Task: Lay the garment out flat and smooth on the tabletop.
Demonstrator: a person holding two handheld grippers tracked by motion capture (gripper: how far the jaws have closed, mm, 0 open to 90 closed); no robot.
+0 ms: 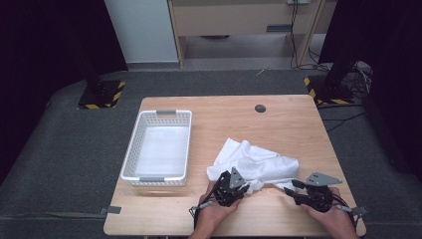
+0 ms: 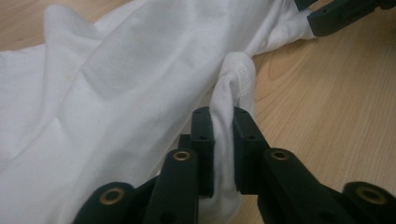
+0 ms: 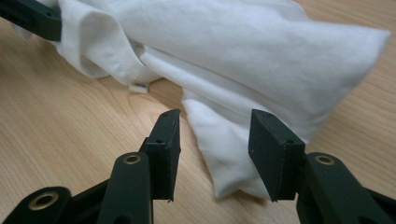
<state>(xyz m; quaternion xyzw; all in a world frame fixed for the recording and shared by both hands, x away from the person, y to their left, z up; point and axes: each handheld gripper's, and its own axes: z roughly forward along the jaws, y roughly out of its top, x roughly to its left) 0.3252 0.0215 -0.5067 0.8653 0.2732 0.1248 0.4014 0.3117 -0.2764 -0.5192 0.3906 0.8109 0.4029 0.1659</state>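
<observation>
The left tongs (image 2: 223,122) pinch a ribbed hem of the crumpled white cotton garment (image 1: 254,162); the right tongs (image 3: 215,135) stand half open, a cloth corner loose between them.

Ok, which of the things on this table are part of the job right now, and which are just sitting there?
In the job:
- white garment, crumpled on the table
- left claw, shut on a bunched edge of it
- right claw, open, a corner of the cloth between its jaws

Lying about:
- white basket, apart from the cloth
- dark round fitting at the far edge
</observation>
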